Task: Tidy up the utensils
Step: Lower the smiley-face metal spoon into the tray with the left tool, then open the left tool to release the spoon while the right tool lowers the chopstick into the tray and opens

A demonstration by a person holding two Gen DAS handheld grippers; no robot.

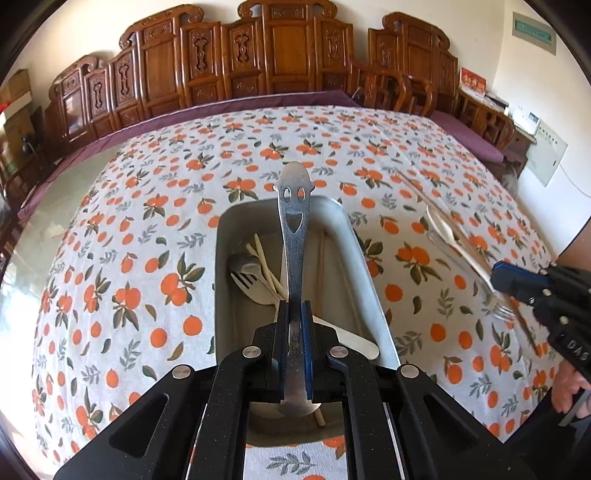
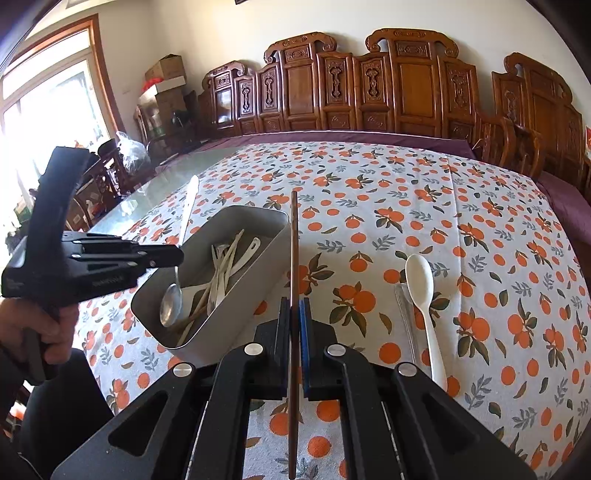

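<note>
Found the left gripper (image 1: pixel 294 308) closed to almost nothing on the neck of a metal spoon (image 1: pixel 293 206), with the smiling-face handle pointing up and away and the bowl hanging low inside the near end of the grey tray (image 1: pixel 369 266). Found the right gripper (image 2: pixel 294 306) closed just as tightly on a thin brown chopstick (image 2: pixel 293 240), held just beside the right rim of the tray and above the tablecloth (image 2: pixel 406 192).

Judged the main risks as follows. Could have dropped the spoon hard onto the pale chopsticks (image 1: pixel 264 258) and white fork (image 1: pixel 247 282) already in the tray, if released too high. Could have let the chopstick pivot or slide out, being pinched across a very narrow, smooth shaft. Could have knocked the tray rim with the long free end of the chopstick while swinging over. Could have bumped the two grippers together above the one tray. Left a white spoon (image 2: pixel 421 284) and a clear utensil (image 2: pixel 404 314) lying on the cloth, not yet sorted.

Read only the letters "DAS" on the side of the right gripper in the left wrist view. Could not read the green sign (image 1: pixel 533 31) or the red card (image 1: pixel 472 83).
</note>
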